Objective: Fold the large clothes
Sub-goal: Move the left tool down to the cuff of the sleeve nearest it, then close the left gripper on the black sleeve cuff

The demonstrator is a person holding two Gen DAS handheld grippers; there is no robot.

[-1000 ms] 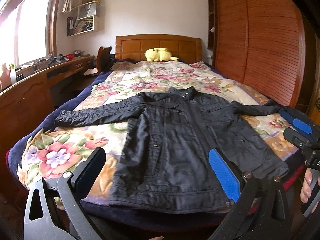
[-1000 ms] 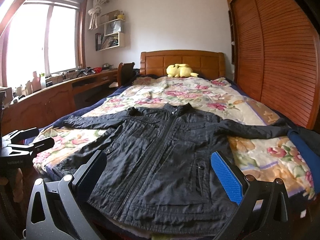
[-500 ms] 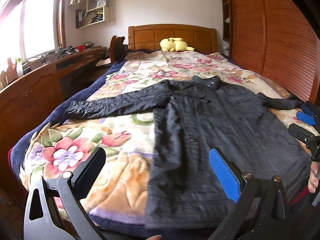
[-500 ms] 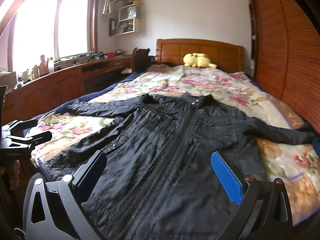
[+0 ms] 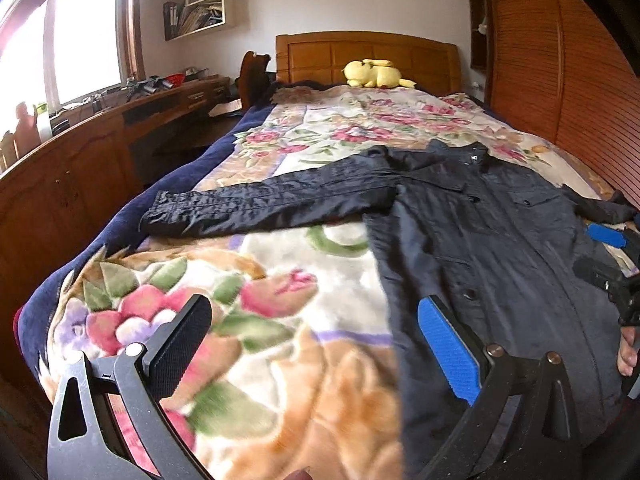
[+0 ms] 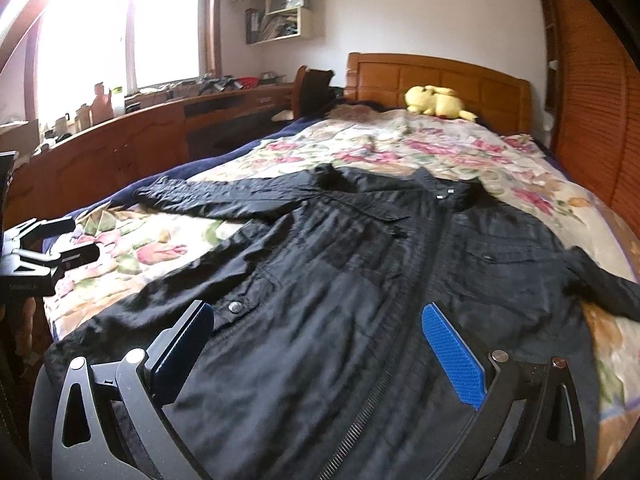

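Note:
A large black jacket (image 5: 480,232) lies face up and spread flat on the bed, both sleeves out to the sides; it also shows in the right wrist view (image 6: 360,280). My left gripper (image 5: 316,344) is open and empty, over the floral blanket just left of the jacket's lower left edge. My right gripper (image 6: 320,340) is open and empty, low over the jacket's lower front near the zipper. Each gripper shows at the edge of the other's view, the right one (image 5: 608,264) and the left one (image 6: 48,248).
The floral blanket (image 5: 260,320) covers the bed. A yellow plush toy (image 5: 374,74) lies by the wooden headboard (image 5: 360,52). A long wooden desk (image 5: 80,160) runs along the left. Wooden slatted wardrobe doors (image 5: 560,60) stand on the right.
Both grippers have moved forward and lower toward the bed. The left has shifted left, over the blanket beside the jacket. The right now hovers over the jacket's lower front. Both stay open.

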